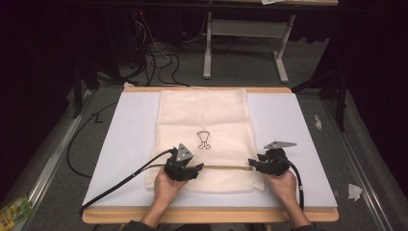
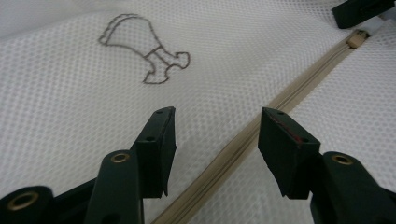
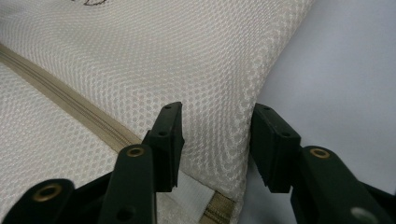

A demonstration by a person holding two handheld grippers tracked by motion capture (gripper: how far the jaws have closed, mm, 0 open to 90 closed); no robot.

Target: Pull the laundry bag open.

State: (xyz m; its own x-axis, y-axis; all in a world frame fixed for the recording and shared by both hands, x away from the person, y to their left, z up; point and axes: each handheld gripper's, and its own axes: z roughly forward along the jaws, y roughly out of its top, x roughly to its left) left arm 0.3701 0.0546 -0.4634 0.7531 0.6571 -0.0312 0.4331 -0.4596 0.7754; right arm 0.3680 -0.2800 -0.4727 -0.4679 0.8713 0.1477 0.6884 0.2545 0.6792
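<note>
The tabletop [image 1: 125, 144] carried a mesh bag [image 1: 204, 115], flat, its zip [image 1: 226, 167] near the front edge. Left gripper [image 1: 196, 168] hovered, fingers [image 2: 159, 140] wide apart astride the zip, empty. Right gripper [image 1: 252, 163] stood open around the bag's side edge.

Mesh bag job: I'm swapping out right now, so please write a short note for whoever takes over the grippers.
Left gripper: open, jaws standing either side of the beige zipper, nothing held.
Right gripper: jaws set around a raised fold at the mesh bag's right edge; whether the pads press is unclear.
Bag: flat on the white pad, drumstick outline facing up.
Zipper slider: at the far end by the right gripper.
Done: both grippers placed along the zipper line.
Left: probably grip the slider and run the zipper.
</note>
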